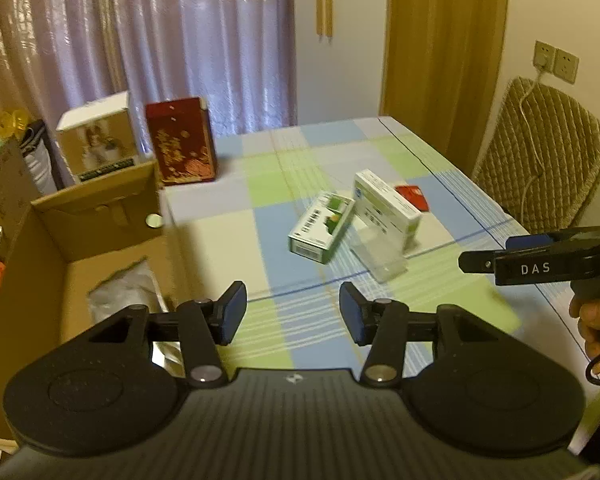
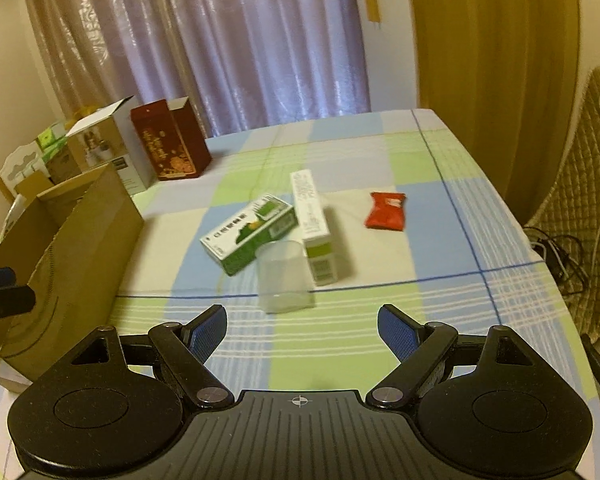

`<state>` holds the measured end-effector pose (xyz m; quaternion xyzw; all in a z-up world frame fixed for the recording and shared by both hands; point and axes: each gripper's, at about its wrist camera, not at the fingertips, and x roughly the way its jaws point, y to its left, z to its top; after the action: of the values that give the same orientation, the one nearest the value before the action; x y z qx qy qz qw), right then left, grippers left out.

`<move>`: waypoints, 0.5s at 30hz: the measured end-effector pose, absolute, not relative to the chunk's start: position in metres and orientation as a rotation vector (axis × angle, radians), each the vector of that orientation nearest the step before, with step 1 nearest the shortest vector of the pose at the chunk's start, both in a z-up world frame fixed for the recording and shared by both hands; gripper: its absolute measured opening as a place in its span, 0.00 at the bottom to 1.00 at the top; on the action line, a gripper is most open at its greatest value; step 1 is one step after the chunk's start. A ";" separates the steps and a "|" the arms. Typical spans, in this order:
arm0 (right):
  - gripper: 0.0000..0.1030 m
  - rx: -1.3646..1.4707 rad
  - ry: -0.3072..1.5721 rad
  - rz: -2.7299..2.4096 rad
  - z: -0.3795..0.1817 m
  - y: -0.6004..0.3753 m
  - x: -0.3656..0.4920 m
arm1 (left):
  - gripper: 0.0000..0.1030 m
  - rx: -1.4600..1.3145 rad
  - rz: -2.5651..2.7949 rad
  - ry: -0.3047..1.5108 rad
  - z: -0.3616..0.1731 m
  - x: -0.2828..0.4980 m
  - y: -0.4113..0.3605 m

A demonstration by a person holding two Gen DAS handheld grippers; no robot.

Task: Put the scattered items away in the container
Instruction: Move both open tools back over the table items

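Note:
On the checked tablecloth lie a green-and-white box (image 2: 249, 232), a taller white box (image 2: 313, 226) standing on its edge, a clear plastic cup (image 2: 284, 276) on its side and a red packet (image 2: 386, 211). The same green box (image 1: 321, 227), white box (image 1: 386, 208), cup (image 1: 378, 255) and packet (image 1: 412, 197) show in the left wrist view. An open cardboard box (image 1: 66, 240) stands at the table's left edge with crumpled plastic (image 1: 126, 294) inside. My left gripper (image 1: 292, 312) is open beside that box. My right gripper (image 2: 302, 334) is open, just short of the cup.
A dark red carton (image 2: 170, 142) and a white photo-printed box (image 1: 98, 140) stand at the table's back left, more boxes behind them. A cushioned chair (image 1: 540, 152) is at the right with cables. Curtains hang behind. The right gripper (image 1: 540, 264) and a hand show at right.

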<state>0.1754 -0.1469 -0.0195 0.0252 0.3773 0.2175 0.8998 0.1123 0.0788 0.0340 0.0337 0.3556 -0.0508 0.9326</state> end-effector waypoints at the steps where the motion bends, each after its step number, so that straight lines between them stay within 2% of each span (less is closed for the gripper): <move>1: 0.85 0.054 0.783 0.449 -0.020 -0.150 0.175 | 0.48 0.069 -0.107 0.733 0.032 0.113 0.076; 3: 0.85 0.058 0.787 0.448 -0.021 -0.154 0.173 | 0.55 0.076 -0.109 0.743 0.030 0.112 0.071; 15: 0.85 0.059 0.800 0.451 -0.023 -0.163 0.176 | 0.72 0.099 -0.125 0.792 0.015 0.117 0.058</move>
<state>0.1761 -0.1632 -0.0227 0.0286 0.3859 0.2176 0.8961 0.1173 0.0577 0.0147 0.0480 0.3854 -0.0607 0.9195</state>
